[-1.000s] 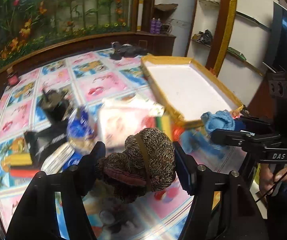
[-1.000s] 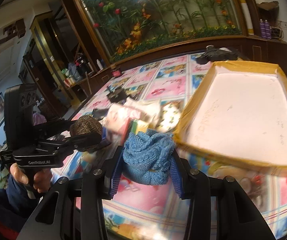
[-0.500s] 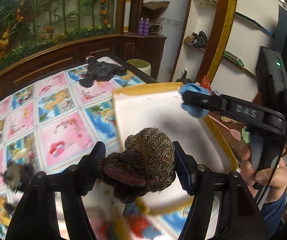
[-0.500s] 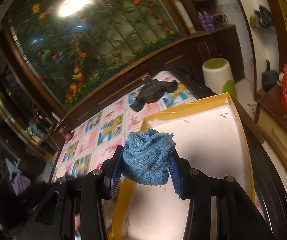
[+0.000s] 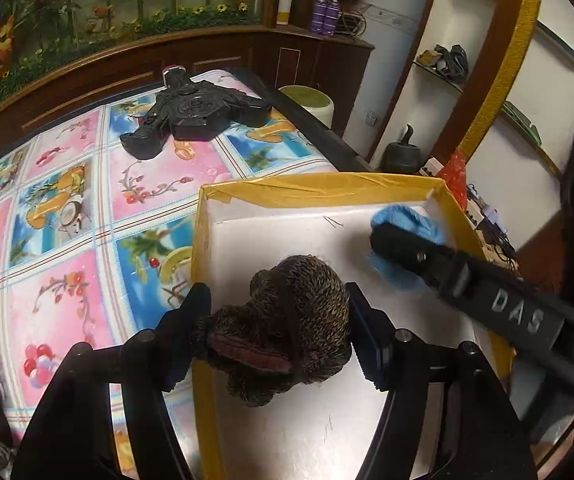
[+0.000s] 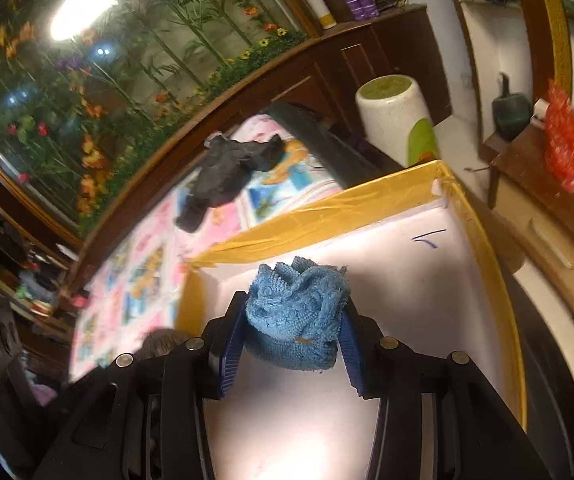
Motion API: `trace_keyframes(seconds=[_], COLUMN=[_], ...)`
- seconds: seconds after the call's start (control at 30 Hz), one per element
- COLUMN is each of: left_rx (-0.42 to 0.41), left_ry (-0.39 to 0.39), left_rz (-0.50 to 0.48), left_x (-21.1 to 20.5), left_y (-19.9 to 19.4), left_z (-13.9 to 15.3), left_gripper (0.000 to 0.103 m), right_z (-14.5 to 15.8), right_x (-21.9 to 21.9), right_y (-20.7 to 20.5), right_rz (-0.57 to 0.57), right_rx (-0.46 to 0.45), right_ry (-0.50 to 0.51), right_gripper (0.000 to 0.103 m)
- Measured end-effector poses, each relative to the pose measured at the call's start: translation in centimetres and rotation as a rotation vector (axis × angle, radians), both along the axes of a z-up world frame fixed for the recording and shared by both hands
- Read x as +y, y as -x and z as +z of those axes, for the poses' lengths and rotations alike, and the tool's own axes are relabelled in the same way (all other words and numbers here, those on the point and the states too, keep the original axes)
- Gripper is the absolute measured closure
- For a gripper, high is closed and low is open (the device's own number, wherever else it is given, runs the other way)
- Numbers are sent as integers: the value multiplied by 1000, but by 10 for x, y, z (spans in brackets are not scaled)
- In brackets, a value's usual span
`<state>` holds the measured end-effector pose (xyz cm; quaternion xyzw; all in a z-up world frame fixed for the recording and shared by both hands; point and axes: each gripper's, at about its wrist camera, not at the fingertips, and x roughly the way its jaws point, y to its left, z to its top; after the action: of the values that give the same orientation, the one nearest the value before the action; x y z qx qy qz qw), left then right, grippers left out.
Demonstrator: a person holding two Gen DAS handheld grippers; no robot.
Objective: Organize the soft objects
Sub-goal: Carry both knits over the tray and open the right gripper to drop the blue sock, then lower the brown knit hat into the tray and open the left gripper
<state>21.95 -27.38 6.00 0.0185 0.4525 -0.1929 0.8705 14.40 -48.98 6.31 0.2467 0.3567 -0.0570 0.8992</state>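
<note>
Over the white floor of the yellow-taped tray [image 5: 319, 188], both grippers hang with a load each. The left gripper [image 5: 279, 332] is closed on a brown knitted piece [image 5: 287, 328], its jaws squeezed in on the two flanks of the bundle, which bulges above and sags below the pads. At about two o'clock from it in the left wrist view, the right gripper [image 6: 293, 334] is clamped on a blue knitted cloth [image 6: 297, 320], near the tray's far right corner.

Both items look light, limp and highly compressible; the ribbed yarn should give plenty of grip, so slipping seems unlikely. The likelier trouble is snagging: loose loops could catch on the pads when the jaws part. A hold across the bunched middle, as here, seems best, since an edge grip would let the fabric unroll and trail. Neither is fragile, so they can probably be let fall into the tray. At eleven o'clock, well apart on the patterned tablecloth [image 5: 67, 216], lies a black device [image 5: 195, 114].
</note>
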Motion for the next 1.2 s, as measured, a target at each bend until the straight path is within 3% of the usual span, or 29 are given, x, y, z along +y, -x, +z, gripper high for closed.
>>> trace_keyframes(seconds=[0.13,0.47,0.67,0.93,1.2], left_rx=[37,61,111,154,136], left_ry=[51,30,89,202,215], left_rz=[6,-9,-5,23,8], left_x=[-2,-9,-4,8,13], left_y=[-8,-10,-13,-12,-2], left_z=[-11,-19,-22,-14,5], left_gripper=[37,37,36,36,36], right_z=[-1,-2,2,10,16], right_x=[-2,-5,-11,-9,-6], right_y=[-9,-6,3,25,42], right_rz=[-14,-15,-24,-44,-57], right_rx=[32,33,7,-47,-74], right_ry=[-31,-30,-28,1,20], right_gripper=[59,57,34,33,32])
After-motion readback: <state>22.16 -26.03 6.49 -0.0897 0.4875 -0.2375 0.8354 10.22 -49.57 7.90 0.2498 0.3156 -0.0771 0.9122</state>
